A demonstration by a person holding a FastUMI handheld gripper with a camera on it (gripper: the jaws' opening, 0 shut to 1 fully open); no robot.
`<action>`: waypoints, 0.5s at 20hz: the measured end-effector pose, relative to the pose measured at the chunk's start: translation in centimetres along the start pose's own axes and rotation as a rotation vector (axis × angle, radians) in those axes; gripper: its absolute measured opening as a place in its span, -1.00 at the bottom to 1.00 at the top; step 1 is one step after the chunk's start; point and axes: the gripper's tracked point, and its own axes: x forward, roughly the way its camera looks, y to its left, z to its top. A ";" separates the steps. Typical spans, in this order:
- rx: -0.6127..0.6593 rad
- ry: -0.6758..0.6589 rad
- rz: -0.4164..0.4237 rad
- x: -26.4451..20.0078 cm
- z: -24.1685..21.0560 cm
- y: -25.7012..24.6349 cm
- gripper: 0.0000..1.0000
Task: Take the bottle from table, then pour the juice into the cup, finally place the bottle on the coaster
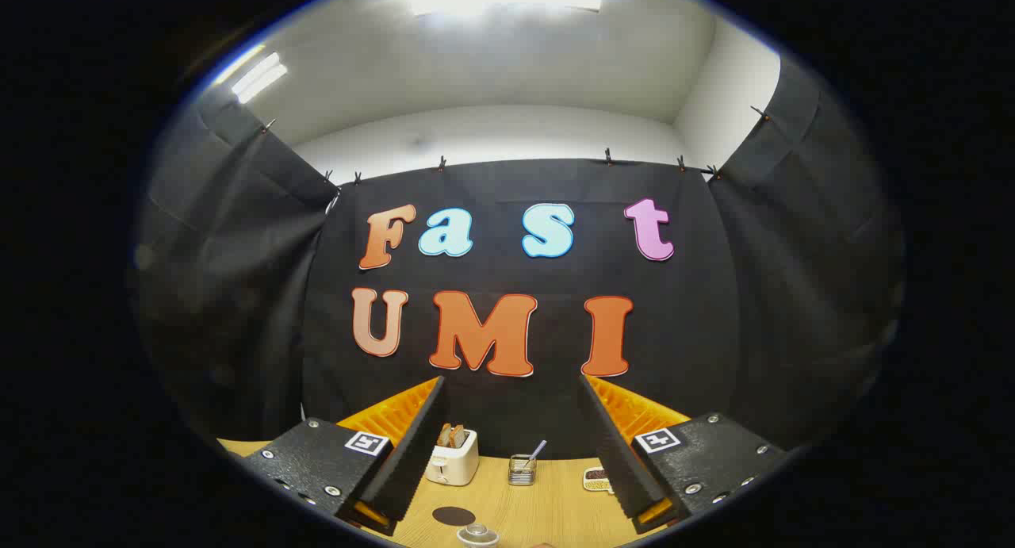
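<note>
Flanking coaster [453, 515], perhaps cup [478, 534]: open tool [512, 453].

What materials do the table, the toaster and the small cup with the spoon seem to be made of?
Table: light wood or wood-look laminate, matte, with fine grain lines. Toaster: probably cream plastic, smooth with a soft sheen. Cup with spoon: looks like glass or metal, with bright reflections; too small to tell. The gripper is open, holding nothing.
</note>
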 end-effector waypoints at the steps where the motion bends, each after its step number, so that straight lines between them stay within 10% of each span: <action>1: 0.001 0.004 0.011 -0.1 -0.2 0.3 0.94; 10: 0.002 -0.002 0.044 -0.2 0.2 1.3 0.94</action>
